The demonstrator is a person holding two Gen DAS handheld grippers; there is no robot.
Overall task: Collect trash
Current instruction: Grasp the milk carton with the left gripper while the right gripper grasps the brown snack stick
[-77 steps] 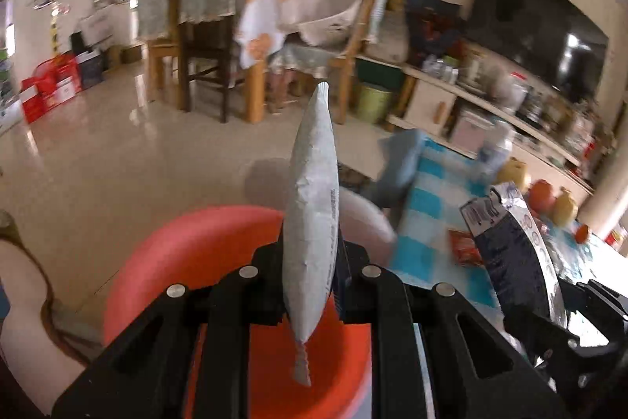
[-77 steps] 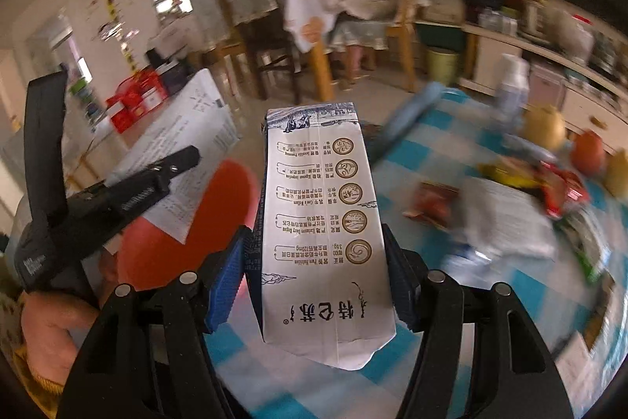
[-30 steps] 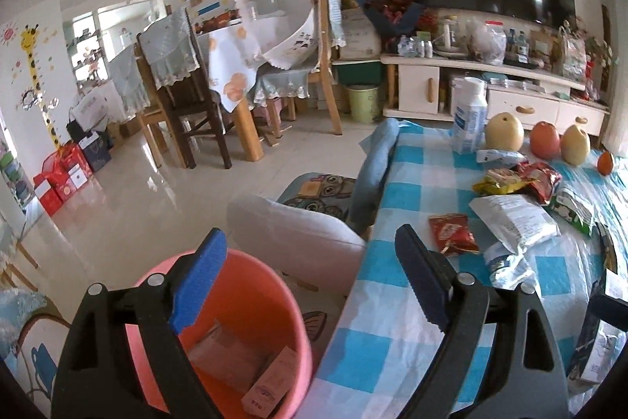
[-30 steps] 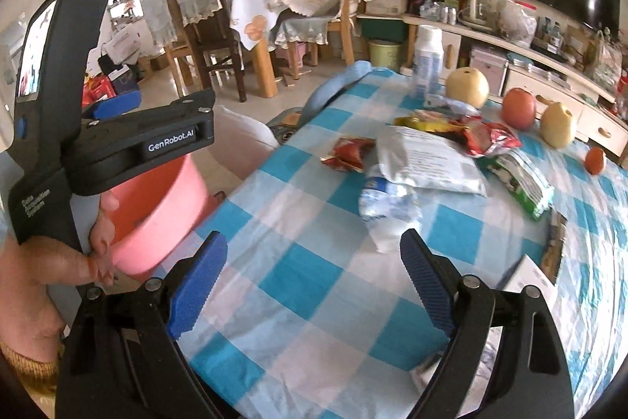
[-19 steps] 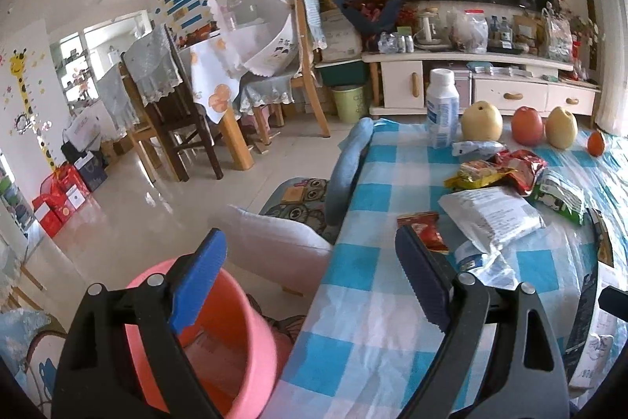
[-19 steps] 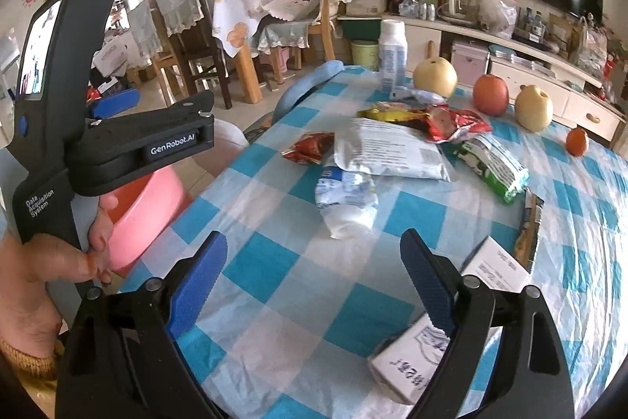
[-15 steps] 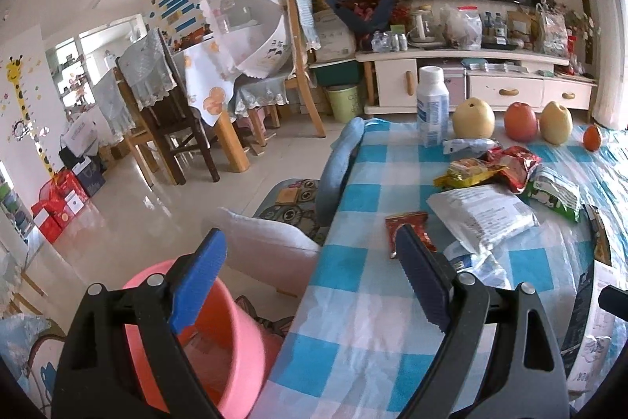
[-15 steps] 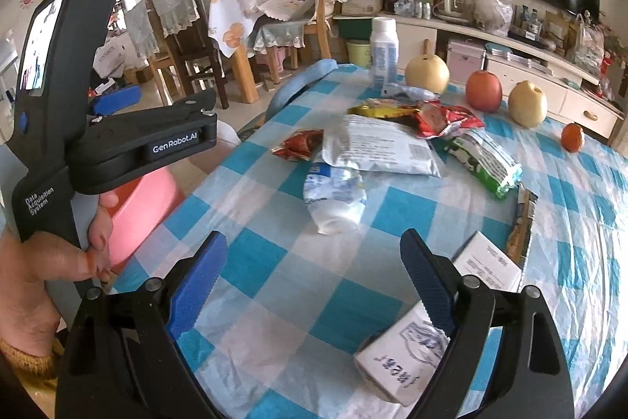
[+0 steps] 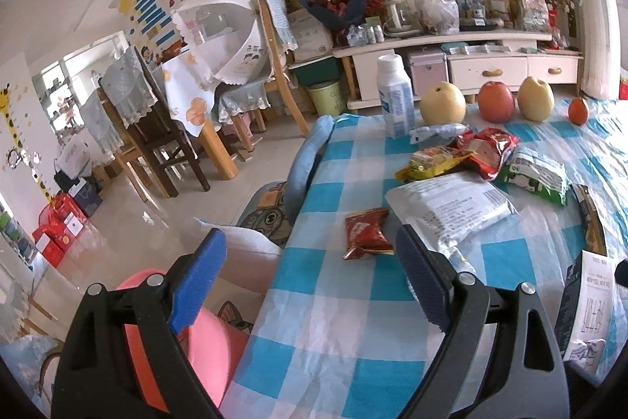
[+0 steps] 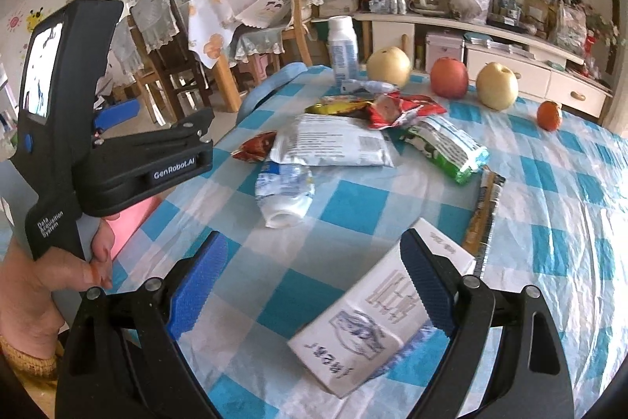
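Trash: your wrappers lie scattered on the blue-and-white checked tablecloth (image 10: 345,207), near its left edge, with the pink bin (image 9: 212,340) just beside the table on the floor.
White carton: a flattened box (image 10: 376,309) printed with dark characters you cannot read sharply; it lies partly under your right gripper's right finger.
Right gripper (image 10: 310,285): your jaws stand wide apart over the cloth, holding nothing.
Left gripper (image 9: 310,281): also spread apart and empty, its blue ribbed pads (image 9: 196,281) framing the small red crinkled wrapper (image 9: 367,232).
Writing: "GenRobot.AI" and "Data Acquisition System" show on the left unit's body (image 10: 98,152), seen only from your right wrist.
Only in the left view: the bin's rounded rim.
Only in the right view: the crushed clear bottle (image 10: 284,193) whole, with its blue label.
Other pieces: a white printed pouch (image 10: 333,140), a green packet (image 10: 447,148), a red foil bag (image 10: 400,108).
Fruit: two pale pears, an apple (image 10: 449,77), a small orange fruit.
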